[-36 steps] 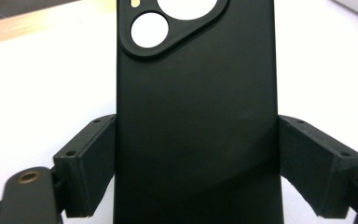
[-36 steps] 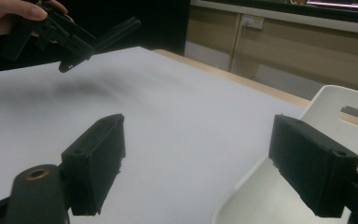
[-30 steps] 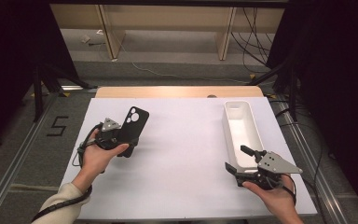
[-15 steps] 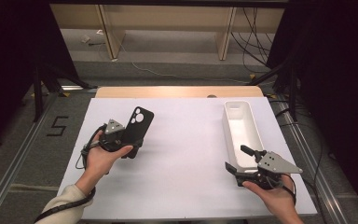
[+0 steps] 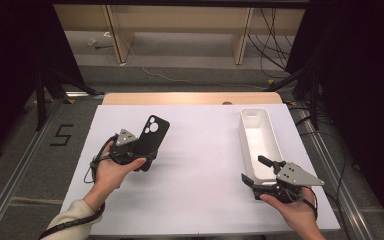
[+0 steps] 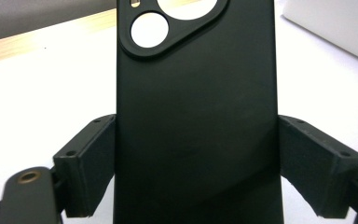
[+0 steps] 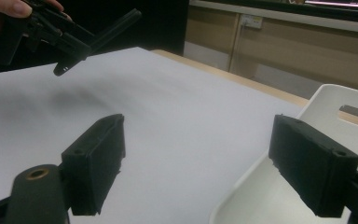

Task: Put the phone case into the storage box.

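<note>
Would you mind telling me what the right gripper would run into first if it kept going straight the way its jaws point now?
Judging by the right gripper view, the open right gripper points across the white table, skimming the near corner of the white tray. Beyond that, the left gripper with its black phone case lies roughly ahead, though depth is unclear.

My high view sits above the near edge of the white table [image 5: 200, 150] and looks forward and down over all of it. My left gripper view rides close behind the black phone case [image 6: 196, 116], facing along it toward the table's far edge. My right gripper view sits low at the white tray [image 7: 354, 112], looking across the table; it shares the tray [image 5: 257, 140], the case [image 7: 116, 25] and the tabletop with the high view.
</note>
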`<control>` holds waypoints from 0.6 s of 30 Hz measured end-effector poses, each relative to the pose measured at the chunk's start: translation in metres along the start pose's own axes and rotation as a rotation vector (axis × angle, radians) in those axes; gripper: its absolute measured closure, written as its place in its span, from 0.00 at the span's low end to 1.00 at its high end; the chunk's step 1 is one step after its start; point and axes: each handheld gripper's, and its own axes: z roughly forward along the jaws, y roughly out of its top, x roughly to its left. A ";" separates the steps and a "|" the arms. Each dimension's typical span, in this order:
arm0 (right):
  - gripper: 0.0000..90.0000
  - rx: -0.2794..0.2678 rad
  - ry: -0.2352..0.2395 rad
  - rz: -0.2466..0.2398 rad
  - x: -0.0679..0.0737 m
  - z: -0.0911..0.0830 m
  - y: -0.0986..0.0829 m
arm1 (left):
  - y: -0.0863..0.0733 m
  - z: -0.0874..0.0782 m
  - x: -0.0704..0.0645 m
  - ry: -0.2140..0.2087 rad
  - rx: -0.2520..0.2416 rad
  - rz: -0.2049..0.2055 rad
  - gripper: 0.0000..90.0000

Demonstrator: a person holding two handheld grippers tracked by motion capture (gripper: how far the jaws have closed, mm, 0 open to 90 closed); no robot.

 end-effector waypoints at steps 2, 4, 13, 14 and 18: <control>0.22 -0.001 0.000 0.000 0.000 0.000 0.000 | 0.001 0.000 -0.001 -0.002 -0.004 0.002 0.18; 0.22 -0.001 0.000 0.001 0.000 0.000 0.000 | 0.001 0.000 -0.003 -0.005 -0.008 0.004 0.18; 0.22 0.001 -0.001 0.003 0.000 0.000 0.000 | 0.002 0.000 -0.009 -0.016 -0.012 0.012 0.18; 0.22 0.000 -0.002 0.002 0.000 0.001 0.000 | 0.002 0.000 -0.009 -0.016 -0.011 0.016 0.18; 0.22 0.000 -0.002 0.003 0.000 0.001 0.000 | 0.002 0.000 -0.014 -0.024 -0.012 0.020 0.18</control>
